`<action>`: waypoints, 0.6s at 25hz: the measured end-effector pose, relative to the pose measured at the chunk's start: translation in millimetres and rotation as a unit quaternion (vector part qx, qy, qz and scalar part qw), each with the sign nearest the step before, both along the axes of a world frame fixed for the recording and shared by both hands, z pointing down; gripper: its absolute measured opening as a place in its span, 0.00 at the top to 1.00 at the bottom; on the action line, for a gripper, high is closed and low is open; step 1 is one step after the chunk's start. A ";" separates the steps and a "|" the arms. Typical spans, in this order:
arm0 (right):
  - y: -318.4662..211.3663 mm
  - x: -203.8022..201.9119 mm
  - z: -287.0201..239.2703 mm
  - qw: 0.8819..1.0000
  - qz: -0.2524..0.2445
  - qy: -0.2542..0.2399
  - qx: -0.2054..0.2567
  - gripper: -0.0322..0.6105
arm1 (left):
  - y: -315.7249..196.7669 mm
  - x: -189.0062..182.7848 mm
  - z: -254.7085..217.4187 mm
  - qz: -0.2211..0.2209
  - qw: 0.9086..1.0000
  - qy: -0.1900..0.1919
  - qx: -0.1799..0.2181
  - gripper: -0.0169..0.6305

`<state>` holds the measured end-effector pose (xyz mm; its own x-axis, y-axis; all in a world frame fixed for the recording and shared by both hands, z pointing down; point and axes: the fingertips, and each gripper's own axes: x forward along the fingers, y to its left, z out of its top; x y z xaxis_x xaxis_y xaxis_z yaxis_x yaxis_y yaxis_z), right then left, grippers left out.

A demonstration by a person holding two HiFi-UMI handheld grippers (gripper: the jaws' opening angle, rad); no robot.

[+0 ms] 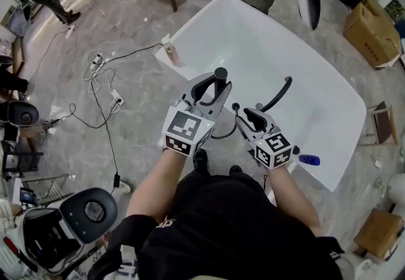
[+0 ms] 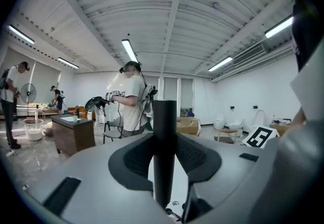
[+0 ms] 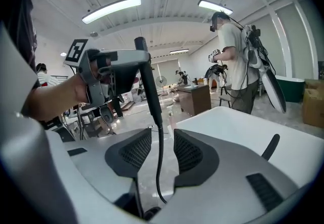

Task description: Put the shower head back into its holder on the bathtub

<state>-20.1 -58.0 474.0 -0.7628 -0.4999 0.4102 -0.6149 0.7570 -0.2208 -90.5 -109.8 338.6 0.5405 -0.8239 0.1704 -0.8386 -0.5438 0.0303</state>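
Upright, the slim black shower head point(image 2: 165, 116) is clamped in the left gripper point(image 1: 212, 90); the right gripper point(image 3: 161, 141) gapes around its hose point(image 3: 158, 170).

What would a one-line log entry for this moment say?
left gripper: shut on shower head, upright | right gripper: open, hose between jaws | bathtub: ahead, below

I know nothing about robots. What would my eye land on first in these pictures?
The big white bathtub fills the middle of the head view, right in front of the person. At its near edge, the left gripper clamps a black shower head upright, while its black hose runs loosely between the right gripper's open jaws.
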 end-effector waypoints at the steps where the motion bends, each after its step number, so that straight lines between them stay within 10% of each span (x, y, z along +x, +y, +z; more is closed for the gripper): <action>1: -1.5 -6.1 3.5 1.000 0.010 0.003 -0.002 0.71 | -3.5 -1.4 0.1 0.016 1.000 0.004 0.000 0.75; 15: -9.3 9.7 64.9 0.995 0.084 0.012 -0.052 0.68 | -38.1 52.5 26.9 0.224 0.973 0.042 -0.020 0.75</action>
<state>-10.4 -67.3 538.9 -0.6616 -0.5732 0.4834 -0.7368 0.6167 -0.2772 -37.9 -147.9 365.5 0.8575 -0.4958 0.1373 -0.5110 -0.8517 0.1163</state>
